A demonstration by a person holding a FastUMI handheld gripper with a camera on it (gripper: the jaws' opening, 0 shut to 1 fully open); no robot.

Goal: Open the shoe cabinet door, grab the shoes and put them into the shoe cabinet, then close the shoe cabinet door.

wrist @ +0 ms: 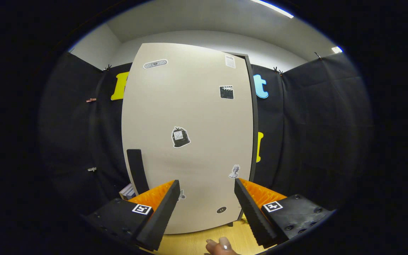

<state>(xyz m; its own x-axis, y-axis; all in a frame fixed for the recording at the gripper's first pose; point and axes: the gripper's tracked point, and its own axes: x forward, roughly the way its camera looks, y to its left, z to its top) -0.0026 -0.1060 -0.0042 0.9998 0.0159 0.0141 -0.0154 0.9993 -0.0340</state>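
The big shoe cabinet door point(190, 134) stood flat and shut just ahead of your gripper point(207, 194). This fit both before opening and after closing. You held the fingers wide apart, gripping nothing. The dark handle point(137, 170) sat beyond your left finger. Your hand point(221, 247) showed below, between them.

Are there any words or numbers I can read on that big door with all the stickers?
No readable words or numbers.
Shoe cabinet door: the top-left sticker, top-right sticker, clapperboard sticker and bag-shaped sticker are too small and blurred to read.
The open tongs carry square pattern markers, not words.
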